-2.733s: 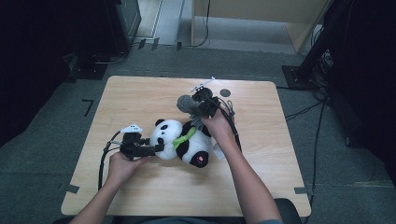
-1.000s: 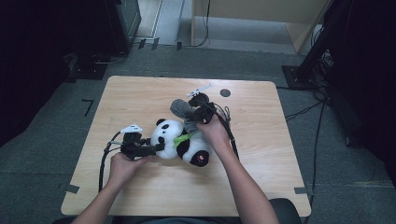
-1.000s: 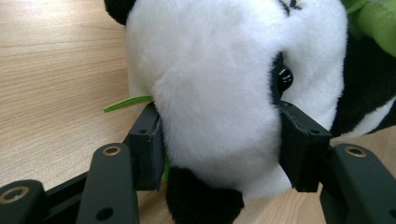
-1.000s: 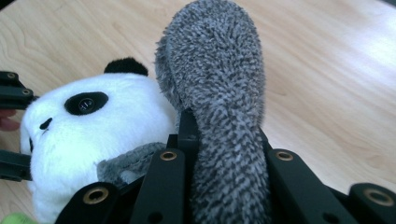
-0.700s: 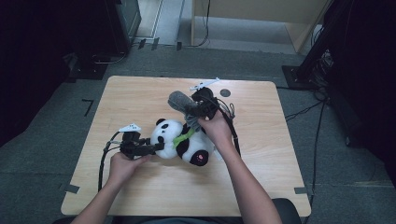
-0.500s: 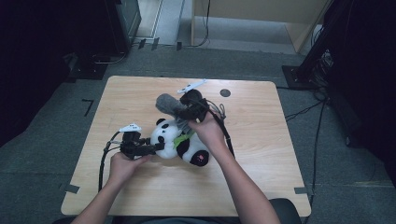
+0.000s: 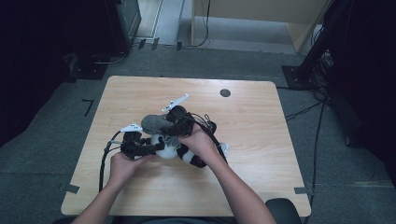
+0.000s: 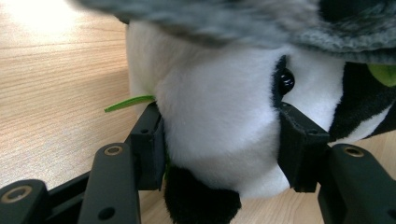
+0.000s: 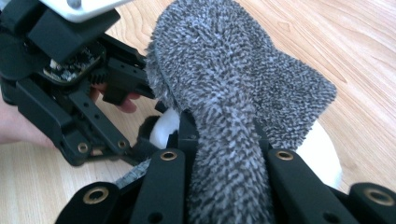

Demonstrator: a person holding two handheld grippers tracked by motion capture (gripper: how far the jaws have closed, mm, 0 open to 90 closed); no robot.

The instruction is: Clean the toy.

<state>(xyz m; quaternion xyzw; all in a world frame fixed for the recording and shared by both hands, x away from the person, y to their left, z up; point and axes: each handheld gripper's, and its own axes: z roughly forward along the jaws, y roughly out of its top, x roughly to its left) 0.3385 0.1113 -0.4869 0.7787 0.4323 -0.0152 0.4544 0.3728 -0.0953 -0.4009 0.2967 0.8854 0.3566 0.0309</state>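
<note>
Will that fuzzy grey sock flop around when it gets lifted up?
Probably yes. The grey sock bunches and folds where the right gripper pinches it, so it looks soft and floppy. Its fuzzy knit likely grips well rather than slipping. It seems light, draping over the panda toy without squashing it.

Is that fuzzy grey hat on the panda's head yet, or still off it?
Partly on. The grey hat drapes over the top of the panda, with its face bare below; the right gripper pinches the hat.

Fuzzy grey hat [image 7: 156,123] over the head of a lying black-and-white plush panda [image 7: 180,151].
</note>
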